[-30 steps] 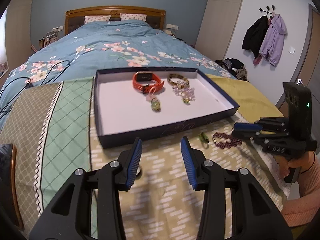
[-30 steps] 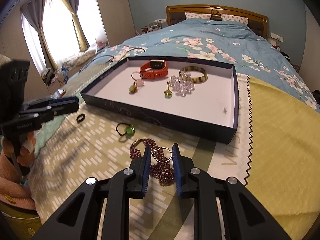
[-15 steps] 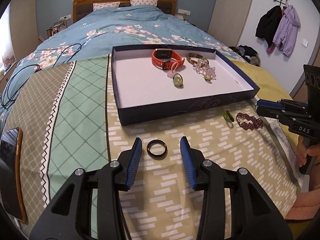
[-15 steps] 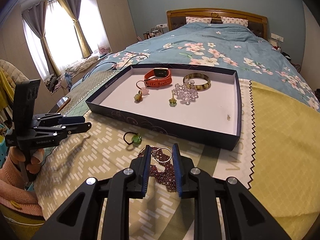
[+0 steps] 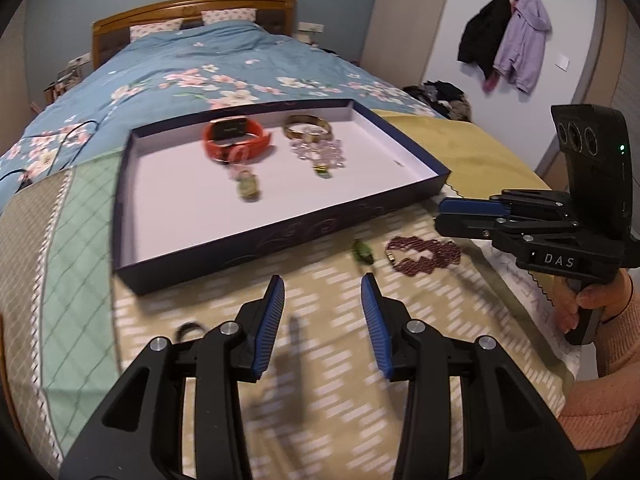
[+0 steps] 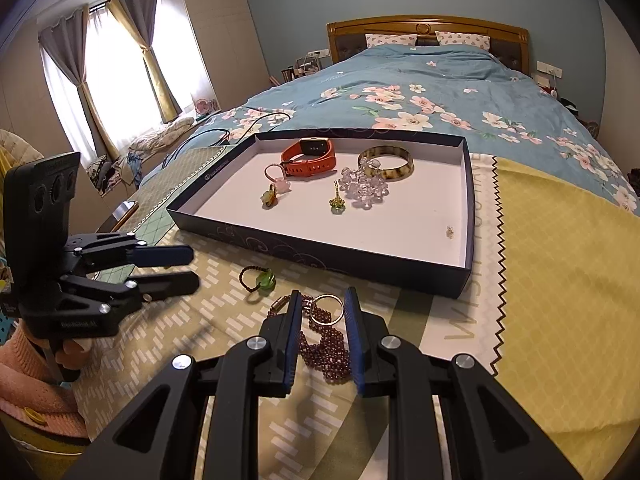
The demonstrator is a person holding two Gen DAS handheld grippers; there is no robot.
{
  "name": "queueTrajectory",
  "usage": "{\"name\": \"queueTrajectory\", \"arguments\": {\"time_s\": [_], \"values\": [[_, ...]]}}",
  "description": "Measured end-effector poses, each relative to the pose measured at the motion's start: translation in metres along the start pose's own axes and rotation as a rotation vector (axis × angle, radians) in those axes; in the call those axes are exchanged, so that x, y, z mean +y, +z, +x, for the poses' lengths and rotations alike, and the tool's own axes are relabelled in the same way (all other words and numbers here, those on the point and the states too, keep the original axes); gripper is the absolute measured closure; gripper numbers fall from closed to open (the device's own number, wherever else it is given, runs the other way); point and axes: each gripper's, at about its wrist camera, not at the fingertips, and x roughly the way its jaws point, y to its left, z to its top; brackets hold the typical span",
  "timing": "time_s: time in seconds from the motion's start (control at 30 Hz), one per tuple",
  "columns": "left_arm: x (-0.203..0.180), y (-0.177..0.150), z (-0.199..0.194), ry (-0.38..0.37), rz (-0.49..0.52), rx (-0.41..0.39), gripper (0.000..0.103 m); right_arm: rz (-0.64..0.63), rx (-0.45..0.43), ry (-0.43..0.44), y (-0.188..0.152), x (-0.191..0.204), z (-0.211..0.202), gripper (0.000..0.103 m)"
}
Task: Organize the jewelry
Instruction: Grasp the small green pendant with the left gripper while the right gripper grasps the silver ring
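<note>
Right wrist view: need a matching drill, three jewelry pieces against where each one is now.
Things:
1. orange watch
2. silver ring
3. purple bead necklace

Places:
A. lying on the patterned cloth, outside the tray
B. inside the tray
C. between the right gripper jaws

Pairs: 1-B, 2-C, 3-A

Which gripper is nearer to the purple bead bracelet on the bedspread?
Right. The right gripper is directly over the purple bead bracelet, holding a ring. The left gripper is off to its side.
</note>
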Motion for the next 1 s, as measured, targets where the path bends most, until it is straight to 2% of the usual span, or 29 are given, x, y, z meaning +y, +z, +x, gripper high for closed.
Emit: {"name": "queueTrajectory", "arguments": {"time_s": [0.4,0.47,0.53,0.67,0.8,1.0], "values": [[-0.011,0.015,0.033,-0.060,-0.018,0.046,0.066,0.014,0.001,0.007,-0.002,-0.006,0.001,0.083],[-0.010,0.019,0.041,-0.068,-0.034,0.065,0.069,0.017,0.000,0.009,-0.003,-0.007,0.001,0.083],[-0.010,0.021,0.048,-0.065,-0.046,0.085,0.076,0.017,-0.001,0.010,-0.002,-0.007,0.002,0.083],[-0.009,0.024,0.052,-0.076,-0.054,0.085,0.081,0.016,-0.002,0.012,-0.002,-0.008,0.001,0.083],[-0.010,0.024,0.056,-0.083,-0.051,0.092,0.093,0.016,0.001,0.013,-0.002,-0.007,0.003,0.083],[-0.010,0.022,0.051,-0.090,-0.053,0.075,0.098,0.016,0.000,0.012,-0.002,-0.007,0.003,0.083]]}}
